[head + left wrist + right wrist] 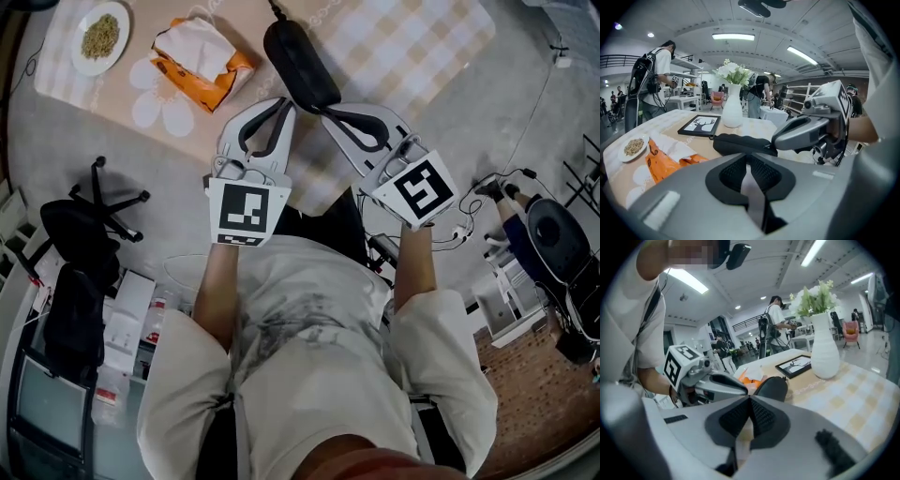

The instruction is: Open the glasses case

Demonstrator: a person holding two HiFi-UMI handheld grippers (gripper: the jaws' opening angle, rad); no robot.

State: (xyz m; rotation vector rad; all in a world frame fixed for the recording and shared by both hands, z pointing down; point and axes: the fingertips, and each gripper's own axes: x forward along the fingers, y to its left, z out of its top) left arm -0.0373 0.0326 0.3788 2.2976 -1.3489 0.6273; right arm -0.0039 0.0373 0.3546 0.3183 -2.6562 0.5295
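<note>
The long black glasses case (300, 64) lies closed on the pale checked cloth of the bench (427, 42). The left tongs (284, 106) point at its near end, tips pressed together with nothing between them. The right tongs (326, 115), likewise pressed together and empty, have their tips just beside that same end. In the head view, a crumpled orange and white packet (199, 58) sits left of the case, with a small white plate of grains (100, 36) further left. Beyond the case stand a white vase of flowers (732, 110) and a black-framed deer picture (699, 125).
</note>
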